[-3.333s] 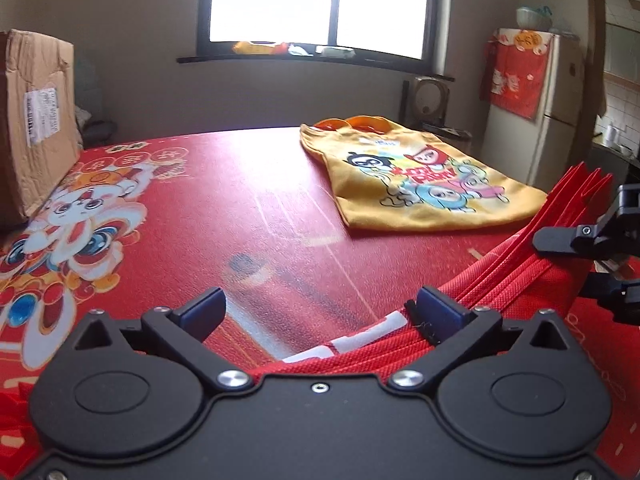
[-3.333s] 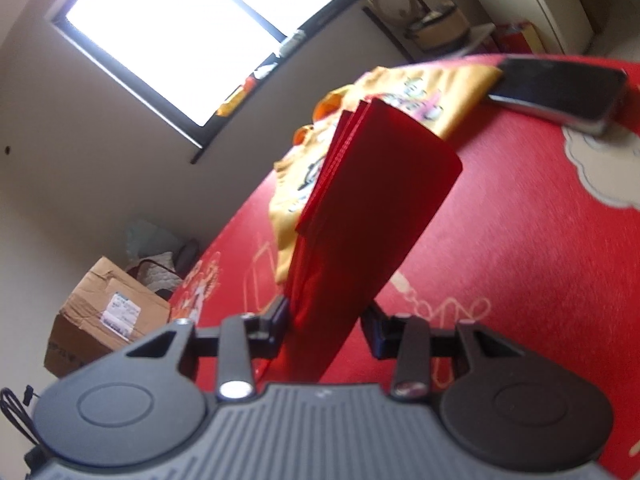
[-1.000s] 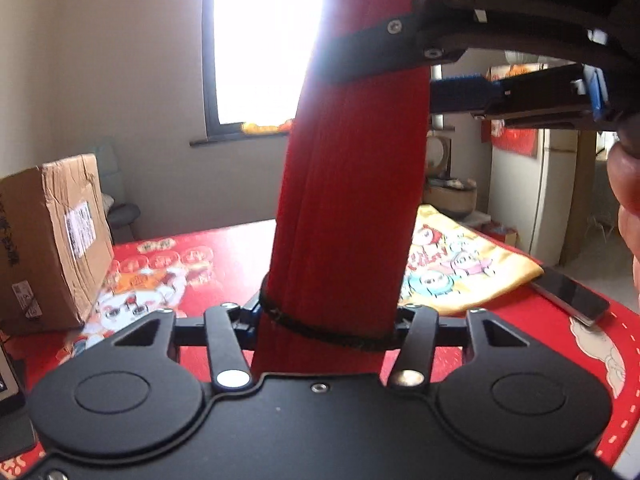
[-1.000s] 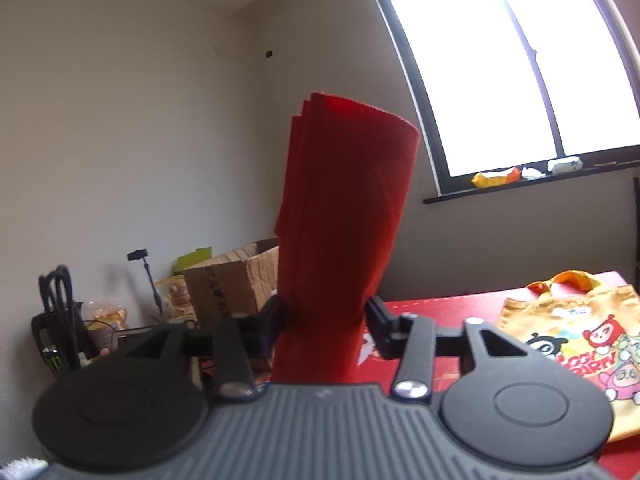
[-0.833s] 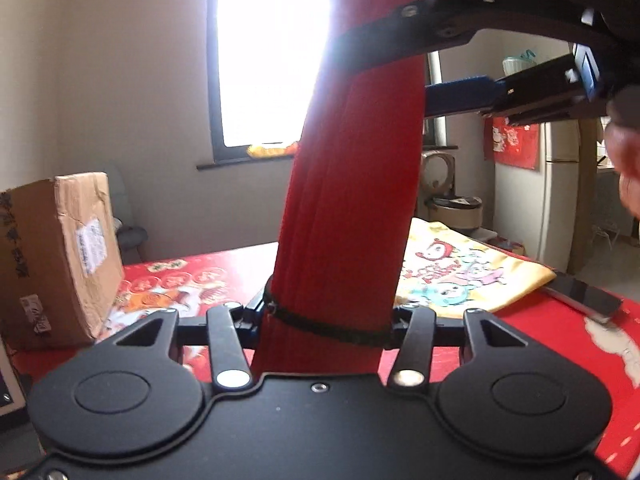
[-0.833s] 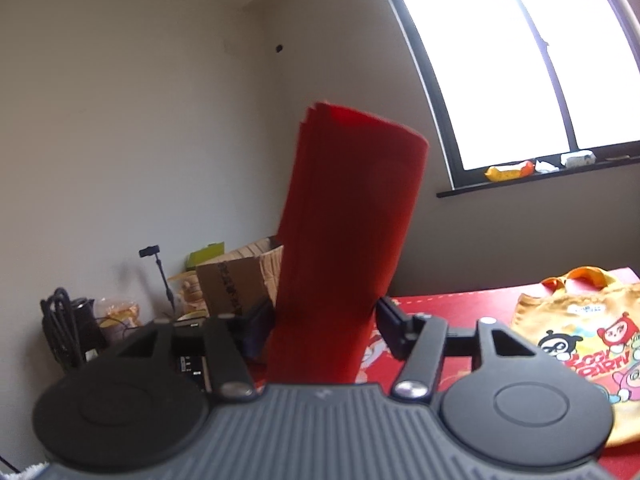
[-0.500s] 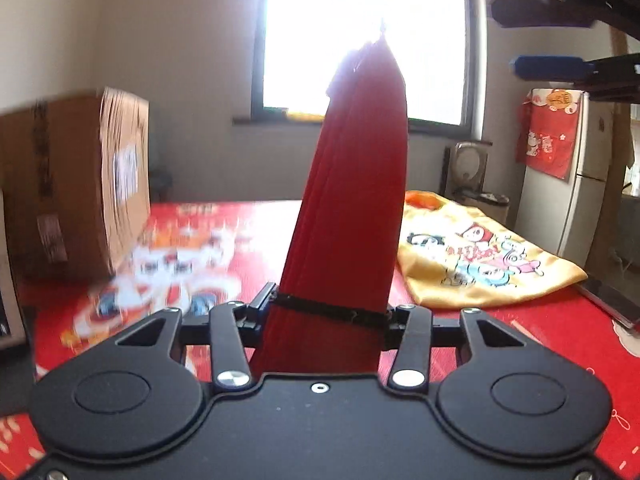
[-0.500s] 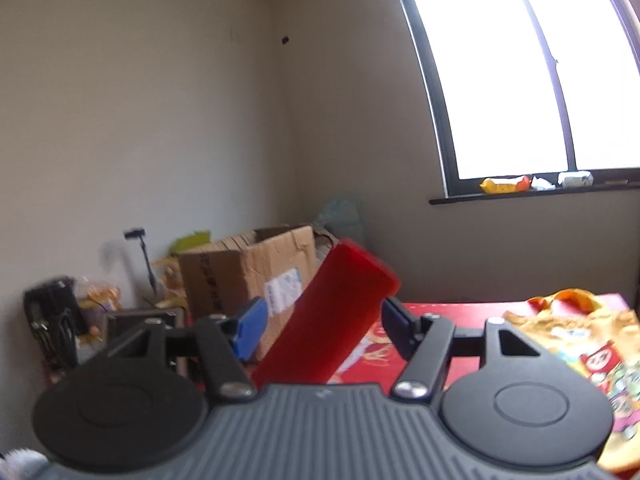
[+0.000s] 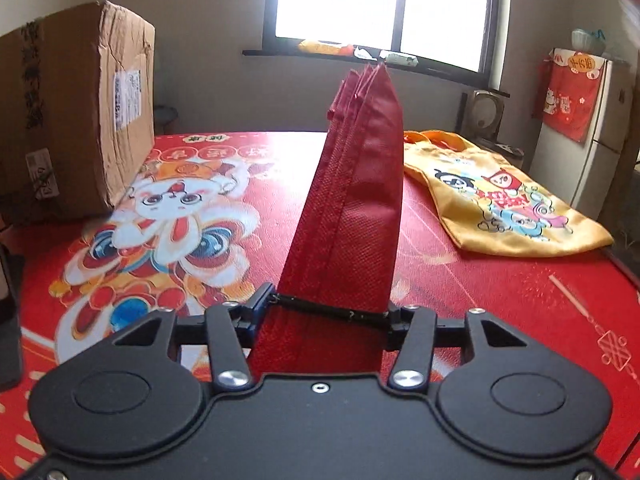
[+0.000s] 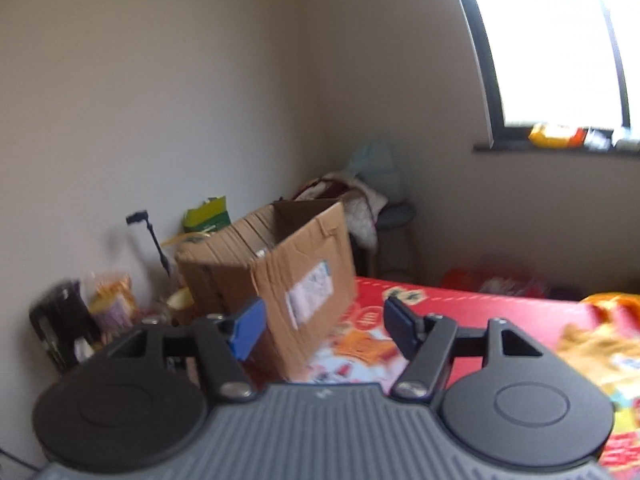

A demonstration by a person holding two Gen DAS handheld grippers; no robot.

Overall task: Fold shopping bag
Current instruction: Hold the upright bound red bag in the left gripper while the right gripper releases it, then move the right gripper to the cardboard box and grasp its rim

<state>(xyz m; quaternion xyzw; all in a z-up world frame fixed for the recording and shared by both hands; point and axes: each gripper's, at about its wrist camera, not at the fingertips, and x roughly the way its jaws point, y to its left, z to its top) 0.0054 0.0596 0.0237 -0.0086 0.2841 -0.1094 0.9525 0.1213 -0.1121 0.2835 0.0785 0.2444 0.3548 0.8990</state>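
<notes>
The red shopping bag point(image 9: 352, 208), folded into a long narrow bundle, rises upright and slightly tilted from between my left gripper's fingers. A thin black band point(image 9: 332, 311) crosses it at the fingertips. My left gripper point(image 9: 326, 314) has its pads against both sides of the bundle above the red tablecloth point(image 9: 520, 300), and its jaws are opening. In the blurred right wrist view my right gripper point(image 10: 324, 328) is off the bag. Its jaws are opening with nothing between them, and it faces the room's corner.
A large cardboard box point(image 9: 72, 120) stands at the table's left, also seen as the cardboard box point(image 10: 280, 280). A yellow cartoon bag point(image 9: 504, 200) lies flat at the right. A white fridge point(image 9: 592, 140) stands beyond the table. A dark object point(image 9: 8, 312) sits at the left edge.
My right gripper has let go of the red bag's top, widened its jaws and swung up and away. My left gripper has sunk toward the table with the bag still in it.
</notes>
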